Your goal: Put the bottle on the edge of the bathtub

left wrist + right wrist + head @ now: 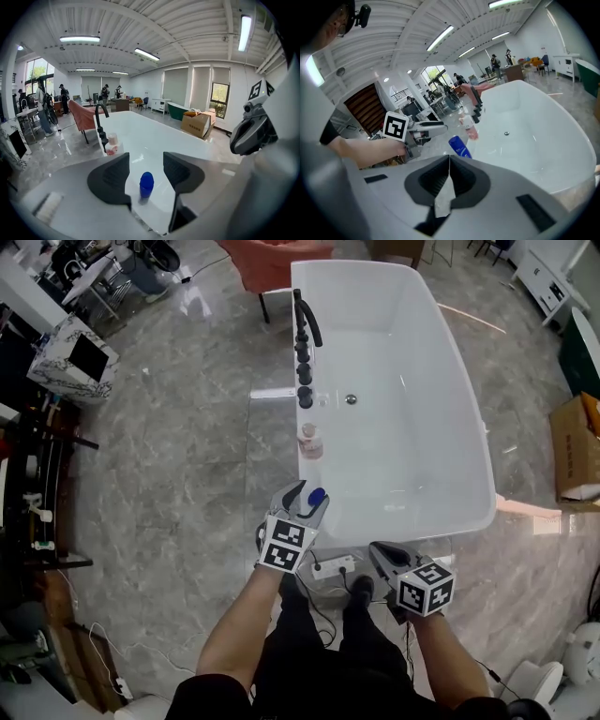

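Note:
A blue bottle (317,495) stands on the near left corner of the white bathtub's rim (473,432). My left gripper (308,502) hovers just over it, open. In the left gripper view the blue bottle (146,183) shows in the gap of the left gripper (145,162), apart from both pads. My right gripper (388,555) hangs in front of the tub's near end, shut with nothing in it. The right gripper view shows the right gripper (449,162) with its jaws together, and beyond them the blue bottle (460,146) and the left gripper (427,129).
A pink bottle (310,439) stands further along the left rim, before black faucet knobs and a spout (305,326). A power strip (333,567) with cables lies on the floor by the person's feet. A cardboard box (574,448) sits at the right, a red chair (272,263) behind the tub.

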A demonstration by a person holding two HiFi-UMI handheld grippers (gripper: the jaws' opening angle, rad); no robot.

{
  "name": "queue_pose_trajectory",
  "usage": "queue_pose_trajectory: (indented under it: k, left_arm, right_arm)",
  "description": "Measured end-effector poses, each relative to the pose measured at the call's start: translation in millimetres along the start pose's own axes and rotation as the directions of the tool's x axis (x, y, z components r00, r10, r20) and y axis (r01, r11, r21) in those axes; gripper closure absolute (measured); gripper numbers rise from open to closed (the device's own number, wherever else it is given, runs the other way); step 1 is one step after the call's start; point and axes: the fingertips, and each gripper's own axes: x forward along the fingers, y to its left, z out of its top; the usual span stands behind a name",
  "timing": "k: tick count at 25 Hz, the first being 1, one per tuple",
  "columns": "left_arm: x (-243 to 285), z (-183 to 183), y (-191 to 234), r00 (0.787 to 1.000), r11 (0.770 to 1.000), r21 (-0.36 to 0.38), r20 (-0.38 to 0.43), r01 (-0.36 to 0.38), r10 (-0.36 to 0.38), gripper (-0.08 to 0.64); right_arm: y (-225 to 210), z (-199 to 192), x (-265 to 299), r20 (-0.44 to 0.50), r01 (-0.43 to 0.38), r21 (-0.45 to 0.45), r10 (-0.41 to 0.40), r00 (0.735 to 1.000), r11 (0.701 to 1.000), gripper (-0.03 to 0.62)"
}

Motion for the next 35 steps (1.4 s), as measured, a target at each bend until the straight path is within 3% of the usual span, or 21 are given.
queue_pose_trajectory:
  k: [6,11,15,21,27,32,35]
  left_arm:
    - [-52.8,35.3,7.0,0.995,0.996,-0.074,0.088,-0.051,0.057,0.348]
    - [-93.8,53.9,1.4,0.989,0.996,-0.058,0.124,-0.068,0.074,0.361]
    - [-123.0,70.8,-9.8,0.986,0.997,-0.056,0.153,-0.051,0.059,0.42]
    - [-157.7,93.8,-25.0,0.986,0.999,-0.05,0.164,-0.001,0.009,0.427]
    - [-190.7,114.2,-25.7,0.979,0.999,-0.033,0.203,-0.015,0.021,0.518]
    - [-206.4,123.6,-26.6,0.974,0.998,-0.056,0.226,0.0,0.012,0.522]
    - [-219.9,136.3,-25.0,0.966,0.999,-0.038,0.255,-0.033,0.041,0.532]
  right_arm:
    - [9.9,13.2,-21.1,0.04,0.012,0.004,-0.012,0.999,1.0,0.58]
    - [17.8,24.3,-37.1,0.066,0.018,-0.008,-0.018,0.998,1.0,0.58]
    - [22.4,33.0,-50.4,0.096,0.022,-0.011,-0.021,0.995,1.0,0.58]
    - [30.9,44.9,-68.6,0.142,0.026,-0.016,-0.024,0.99,1.0,0.58]
    - [33.5,55.6,-85.8,0.162,0.036,-0.049,-0.027,0.986,0.998,0.58]
    - [33.5,84.3,-103.3,0.237,0.045,-0.085,-0.024,0.971,0.995,0.58]
    - [40.2,105.0,-114.2,0.284,0.043,-0.115,-0.009,0.959,0.992,0.58]
